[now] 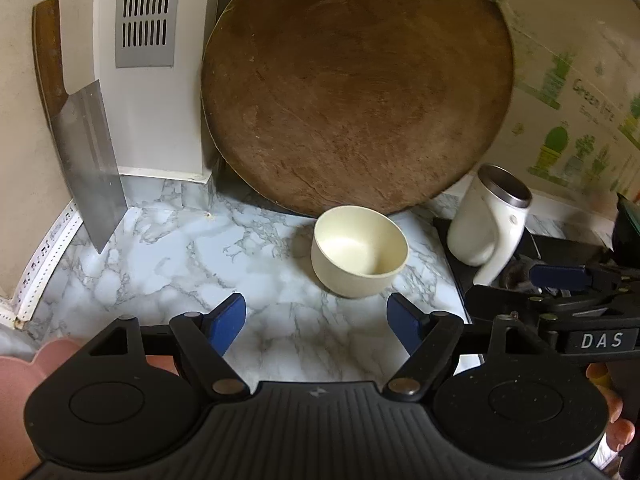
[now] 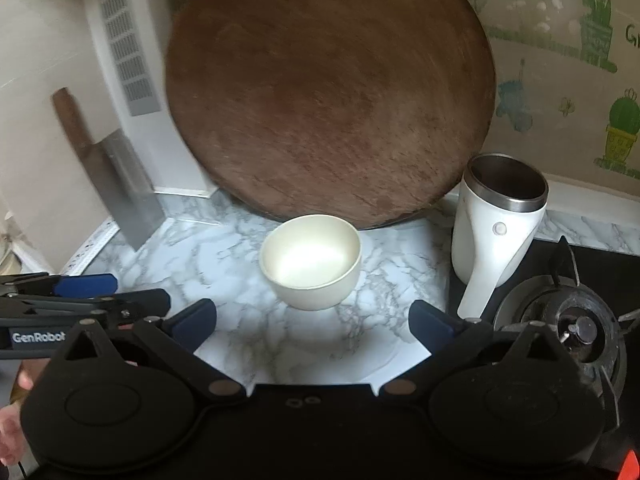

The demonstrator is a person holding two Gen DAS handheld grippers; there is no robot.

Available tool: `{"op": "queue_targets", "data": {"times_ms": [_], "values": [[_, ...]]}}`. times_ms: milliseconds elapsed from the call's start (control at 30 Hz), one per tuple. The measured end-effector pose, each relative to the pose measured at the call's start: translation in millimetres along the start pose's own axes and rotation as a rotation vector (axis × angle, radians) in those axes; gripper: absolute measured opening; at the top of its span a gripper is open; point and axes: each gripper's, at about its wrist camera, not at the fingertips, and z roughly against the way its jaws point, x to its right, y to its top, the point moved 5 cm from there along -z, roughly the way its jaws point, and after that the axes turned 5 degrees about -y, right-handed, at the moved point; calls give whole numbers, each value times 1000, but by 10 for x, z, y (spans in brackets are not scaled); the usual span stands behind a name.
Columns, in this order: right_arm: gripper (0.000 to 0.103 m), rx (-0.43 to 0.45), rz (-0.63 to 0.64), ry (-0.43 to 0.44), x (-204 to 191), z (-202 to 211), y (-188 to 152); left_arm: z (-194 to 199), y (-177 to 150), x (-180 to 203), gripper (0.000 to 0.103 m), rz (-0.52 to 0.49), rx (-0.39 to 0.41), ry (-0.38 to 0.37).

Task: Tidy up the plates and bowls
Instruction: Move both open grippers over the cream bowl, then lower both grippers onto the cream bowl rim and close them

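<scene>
A cream bowl [image 1: 359, 254] sits empty on the marble counter [image 1: 180, 272]. Right of it, a white mug [image 1: 486, 220] looks empty. Both the left tongs [image 1: 316, 326] and right tongs [image 2: 313, 322] gape wide, holding nothing.

Left tool [image 1: 316, 322]: matte black body, ribbed centre plate, round side discs, silver pivot pins, dark blue finger pads.
Right tool [image 2: 313, 322]: the same black build; white "DAS" lettering on its side.
</scene>
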Motion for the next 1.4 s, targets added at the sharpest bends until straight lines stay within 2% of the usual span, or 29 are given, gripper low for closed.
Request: {"op": "queue_targets", "data": {"times_ms": [200,500,733,1000,1167,1233,1267,1300,1367,1400], "values": [[103,-52,-66,-9,191,-346,137,-308,178,7,77,9,-14,48],[100,-126,-94,-10,309,-810,276,-895,495,-79,77,69,-105,86],[89,-177,-98,-23,345,-1122,318,-1305,615,-156,77,107,-147,98],[74,-202,-95,-15,328,-1323,322,-1590,547,-166,76,107,-181,106],[60,-223,-101,-3,325,-1400,298,-1678,516,-166,60,127,-198,82],[54,-231,-114,3,323,-1413,291,-1684,504,-166,49,133,-199,77],[49,-231,-116,5,321,-1411,290,-1689,495,-163,38,131,-202,70],[48,-229,-114,5,315,-1408,292,-1694,492,-157,32,131,-206,67],[42,-221,-101,2,296,-1398,302,-1696,494,-154,30,135,-204,59],[39,-218,-95,0,290,-1396,309,-1698,498,-145,26,134,-202,53]]}}
